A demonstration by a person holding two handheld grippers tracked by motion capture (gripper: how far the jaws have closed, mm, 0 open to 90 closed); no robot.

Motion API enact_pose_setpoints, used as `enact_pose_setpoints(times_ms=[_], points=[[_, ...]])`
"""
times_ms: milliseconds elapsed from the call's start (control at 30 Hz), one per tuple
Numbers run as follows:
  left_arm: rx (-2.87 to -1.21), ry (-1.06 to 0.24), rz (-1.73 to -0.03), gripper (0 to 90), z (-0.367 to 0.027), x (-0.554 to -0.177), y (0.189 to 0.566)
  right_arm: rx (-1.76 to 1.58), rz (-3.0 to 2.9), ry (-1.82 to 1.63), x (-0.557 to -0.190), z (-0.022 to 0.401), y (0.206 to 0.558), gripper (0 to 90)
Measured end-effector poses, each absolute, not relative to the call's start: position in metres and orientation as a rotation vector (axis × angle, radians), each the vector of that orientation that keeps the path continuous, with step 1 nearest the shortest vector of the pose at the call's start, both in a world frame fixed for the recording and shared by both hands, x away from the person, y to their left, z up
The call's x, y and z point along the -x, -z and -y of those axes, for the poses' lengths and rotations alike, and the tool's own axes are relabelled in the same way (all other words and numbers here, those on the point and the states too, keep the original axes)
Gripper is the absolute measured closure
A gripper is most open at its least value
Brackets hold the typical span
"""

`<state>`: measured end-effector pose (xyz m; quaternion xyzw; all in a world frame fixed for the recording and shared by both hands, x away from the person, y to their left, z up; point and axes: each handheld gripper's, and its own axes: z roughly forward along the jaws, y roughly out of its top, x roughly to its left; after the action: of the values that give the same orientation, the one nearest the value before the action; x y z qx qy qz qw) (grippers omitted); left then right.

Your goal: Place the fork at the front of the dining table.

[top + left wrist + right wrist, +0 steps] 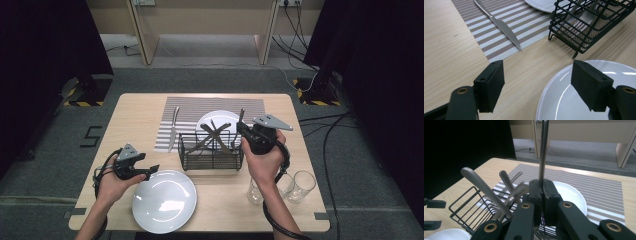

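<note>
My right gripper [242, 129] [543, 192] is shut on the thin handle of a metal utensil [544, 150] [241, 116], which stands upright at the right end of the black wire basket [212, 155] [466, 207]. Its lower end is hidden behind the jaws. Several other utensils [481, 187] lean in the basket. My left gripper [152, 171] [537, 82] is open with nothing between its pads. It hovers over the left rim of the near white plate [164, 200] [574, 100].
A knife [173, 129] [499, 23] lies on the striped placemat [200, 107], left of a second white plate [210, 120] [569, 192] behind the basket. Two clear glasses [302, 186] stand at the front right by my right forearm.
</note>
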<state>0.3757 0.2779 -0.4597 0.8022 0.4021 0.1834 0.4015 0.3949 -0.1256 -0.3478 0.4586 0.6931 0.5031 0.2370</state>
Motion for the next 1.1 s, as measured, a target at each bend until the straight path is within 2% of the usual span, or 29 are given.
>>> enact_pose_setpoints(times_ms=[1100], points=[[-2.028, -0.469, -1.012, 26.5, -0.278, -0.376, 0.458, -1.26, -1.855, -1.421, -0.395, 0.132, 0.336, 87.4]])
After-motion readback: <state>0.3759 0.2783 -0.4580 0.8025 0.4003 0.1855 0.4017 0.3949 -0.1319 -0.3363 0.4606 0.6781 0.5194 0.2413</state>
